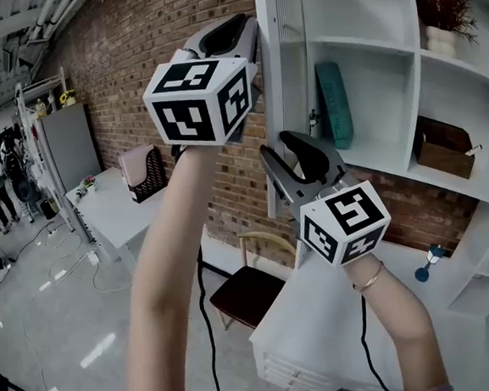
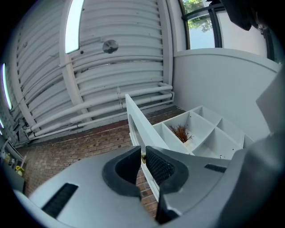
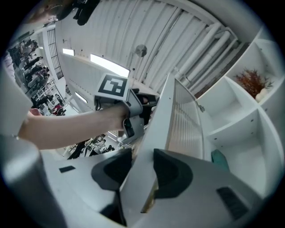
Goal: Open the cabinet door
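Note:
The white cabinet door [image 1: 273,86] stands swung out from the open shelf cabinet [image 1: 368,48], edge-on to me in the head view. My left gripper [image 1: 244,41] is high up at the door's free edge; in the left gripper view its jaws [image 2: 142,162] are nearly together, pinching the thin edge of the door [image 2: 136,122]. Lower down, my right gripper [image 1: 289,165] clasps the same door. In the right gripper view the door panel [image 3: 178,120] fills the gap of the right gripper [image 3: 139,173], a pad on each face. The left gripper [image 3: 133,111] shows beyond it.
The shelves hold a teal book [image 1: 334,104], a dried plant [image 1: 442,7] and a wooden box [image 1: 443,147]. Below the door are a chair [image 1: 248,288] and a white desk [image 1: 322,303]. A brick wall runs behind; a white table [image 1: 114,206] stands at left.

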Demonstrator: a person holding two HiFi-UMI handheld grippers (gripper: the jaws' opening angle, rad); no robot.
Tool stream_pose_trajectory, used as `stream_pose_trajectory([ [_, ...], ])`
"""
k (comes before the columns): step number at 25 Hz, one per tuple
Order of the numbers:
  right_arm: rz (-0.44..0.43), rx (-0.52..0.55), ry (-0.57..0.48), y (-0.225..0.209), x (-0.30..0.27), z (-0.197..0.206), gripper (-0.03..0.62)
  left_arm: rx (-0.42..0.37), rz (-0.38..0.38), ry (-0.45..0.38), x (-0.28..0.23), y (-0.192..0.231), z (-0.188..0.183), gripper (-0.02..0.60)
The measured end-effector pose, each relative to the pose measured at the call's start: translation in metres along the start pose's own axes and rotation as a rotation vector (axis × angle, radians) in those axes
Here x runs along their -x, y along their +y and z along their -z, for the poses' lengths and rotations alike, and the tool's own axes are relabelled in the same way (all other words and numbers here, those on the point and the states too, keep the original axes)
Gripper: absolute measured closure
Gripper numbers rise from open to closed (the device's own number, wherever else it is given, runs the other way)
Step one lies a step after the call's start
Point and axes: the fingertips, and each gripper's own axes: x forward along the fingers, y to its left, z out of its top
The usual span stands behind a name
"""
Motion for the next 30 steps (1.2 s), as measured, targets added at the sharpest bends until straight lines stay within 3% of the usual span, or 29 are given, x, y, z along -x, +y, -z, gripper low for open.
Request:
stream_pose_trajectory([
  [10,-0.046,0.017,0.002,0.022,-0.039,0.014,0.451,0.000,-0.051,0.038,0.013,0.046,0.022,0.567],
  [22,-0.037,-0.032,-0.030,0.022,-0.037,0.012,0.454,0.004,-0.037,0.039,0.042,0.043,0.031,0.552],
  [30,-0.033,-0.108,-0.001,0.027,-0.012,0.024,0.472,0.039,-0.050,0.109,0.087,0.035,0.072,0.552],
])
